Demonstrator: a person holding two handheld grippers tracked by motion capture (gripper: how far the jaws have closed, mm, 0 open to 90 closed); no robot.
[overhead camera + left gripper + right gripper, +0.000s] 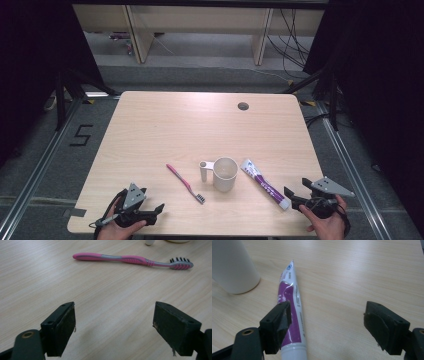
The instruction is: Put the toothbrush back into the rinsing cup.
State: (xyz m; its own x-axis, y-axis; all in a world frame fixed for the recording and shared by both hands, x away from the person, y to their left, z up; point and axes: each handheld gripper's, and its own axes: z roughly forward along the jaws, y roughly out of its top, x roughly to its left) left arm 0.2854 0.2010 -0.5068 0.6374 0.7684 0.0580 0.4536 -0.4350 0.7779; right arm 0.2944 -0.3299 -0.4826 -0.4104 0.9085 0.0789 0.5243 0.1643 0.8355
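Table (pixel 150 130) — toothpaste tube (pixel 264 183) cap nearest right gripper (pixel 295 192).

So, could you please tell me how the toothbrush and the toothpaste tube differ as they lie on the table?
The toothbrush is thin and pink with dark bristles; the toothpaste tube is wider, flat, white and purple. The toothbrush lies left of the white cup, nearer the left gripper; the tube lies right of it, by the right gripper. Both lie flat, slanting alike, with nothing gripping them.
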